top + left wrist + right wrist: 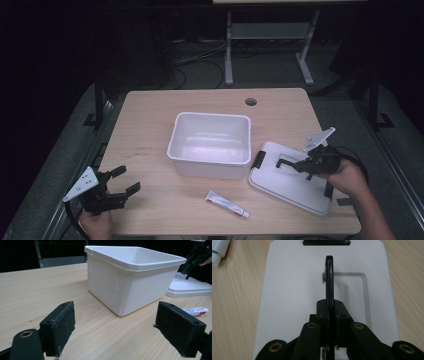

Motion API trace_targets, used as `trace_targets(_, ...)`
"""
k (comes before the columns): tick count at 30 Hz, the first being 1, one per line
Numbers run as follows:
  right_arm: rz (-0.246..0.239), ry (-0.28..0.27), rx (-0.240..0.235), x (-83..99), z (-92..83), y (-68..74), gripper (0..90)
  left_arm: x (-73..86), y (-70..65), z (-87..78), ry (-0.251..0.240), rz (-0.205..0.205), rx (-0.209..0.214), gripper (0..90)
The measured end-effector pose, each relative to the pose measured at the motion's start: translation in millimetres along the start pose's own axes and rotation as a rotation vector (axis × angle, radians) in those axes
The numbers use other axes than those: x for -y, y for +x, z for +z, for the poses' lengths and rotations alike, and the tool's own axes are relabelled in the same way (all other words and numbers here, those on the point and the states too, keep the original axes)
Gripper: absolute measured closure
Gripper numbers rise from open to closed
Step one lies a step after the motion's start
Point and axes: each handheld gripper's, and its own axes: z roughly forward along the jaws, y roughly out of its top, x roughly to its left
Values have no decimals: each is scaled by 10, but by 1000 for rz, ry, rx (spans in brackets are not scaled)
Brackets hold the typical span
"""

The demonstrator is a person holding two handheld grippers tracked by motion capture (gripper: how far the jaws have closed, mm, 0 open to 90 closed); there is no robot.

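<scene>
A white lid (280,186) lies flat on the table to the right of an open white bin (210,169). The lid's thin black handle (329,275) stands up on edge, and my right gripper (329,308) is shut on it from the near side. In the high view that gripper (301,165) hovers low over the lid's middle. My left gripper (126,180) stands open at the front left corner with nothing between its pads (60,327), facing the bin (130,287). A small white tube with red print (227,204) lies in front of the bin.
The wooden table (150,130) has a cable hole (251,102) at its back edge. Black latches (258,159) sit on the lid's ends. In the left gripper view, the tube (196,311) and the lid (190,287) lie right of the bin. A desk frame stands behind.
</scene>
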Motion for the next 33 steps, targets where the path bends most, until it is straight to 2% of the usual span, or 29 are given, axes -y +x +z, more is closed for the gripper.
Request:
trace_targets(5, 20, -12, -2, 16, 2, 16, 833, 0, -2, 2, 1, 2, 0, 157)
trace_targets(13, 23, -5, 6, 40, 31, 56, 734, 1, -2, 7, 2, 0, 3, 157)
trace_targets(17, 52, -23, 17, 46, -19, 76, 658, -1, -12, 18, 4, 2, 4, 157)
trace_targets(23, 59, -36, 26, 51, -102, 100, 591, -1, -11, 28, 5, -1, 5, 157)
trace_targets(29, 37, -38, 40, 20, -170, 159, 573, -3, -18, 30, 7, 3, 7, 157)
trace_targets(33, 18, -45, 60, -52, -270, 253, 552, -2, -14, 26, 5, 0, 6, 157)
